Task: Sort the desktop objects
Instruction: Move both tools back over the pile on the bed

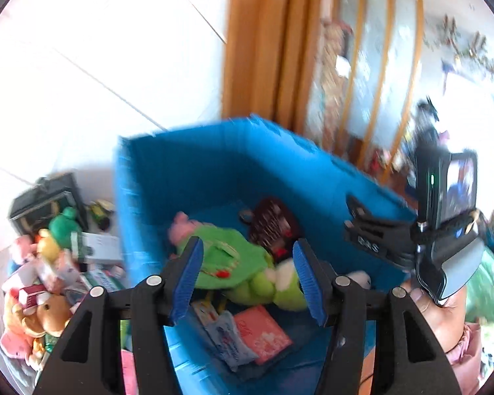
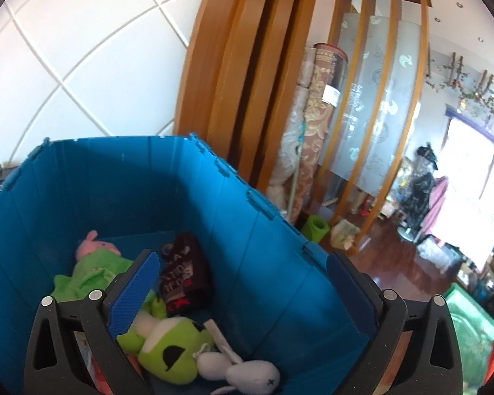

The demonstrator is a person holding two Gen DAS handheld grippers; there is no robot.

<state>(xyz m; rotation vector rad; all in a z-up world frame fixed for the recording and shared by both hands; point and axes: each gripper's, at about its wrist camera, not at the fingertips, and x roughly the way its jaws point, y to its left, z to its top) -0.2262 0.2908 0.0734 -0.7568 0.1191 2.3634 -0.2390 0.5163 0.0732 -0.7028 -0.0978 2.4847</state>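
A blue plastic bin [image 1: 187, 171] holds the sorted things. Among them are a pink pig plush in green cloth [image 1: 214, 247], a green plush [image 1: 273, 289], a dark pouch [image 1: 273, 220] and a pink packet [image 1: 263, 332]. My left gripper [image 1: 247, 253] hangs open over the bin, with nothing between its blue pads [image 1: 187, 279]. In the right wrist view my right gripper [image 2: 243, 263] stands wide open and empty above the bin [image 2: 98, 181]. Below it lie the green plush [image 2: 171, 352], a white rabbit plush [image 2: 247, 372] and the dark pouch [image 2: 184, 273].
Left of the bin lies a pile of plush toys and small boxes [image 1: 42, 289], with a black box [image 1: 46, 204] behind. A hand [image 1: 444, 316] holds the other device at right. Beyond the bin stand a wooden door frame [image 2: 247, 82], rolled carpets [image 2: 309, 131] and a slatted glass screen [image 2: 375, 98].
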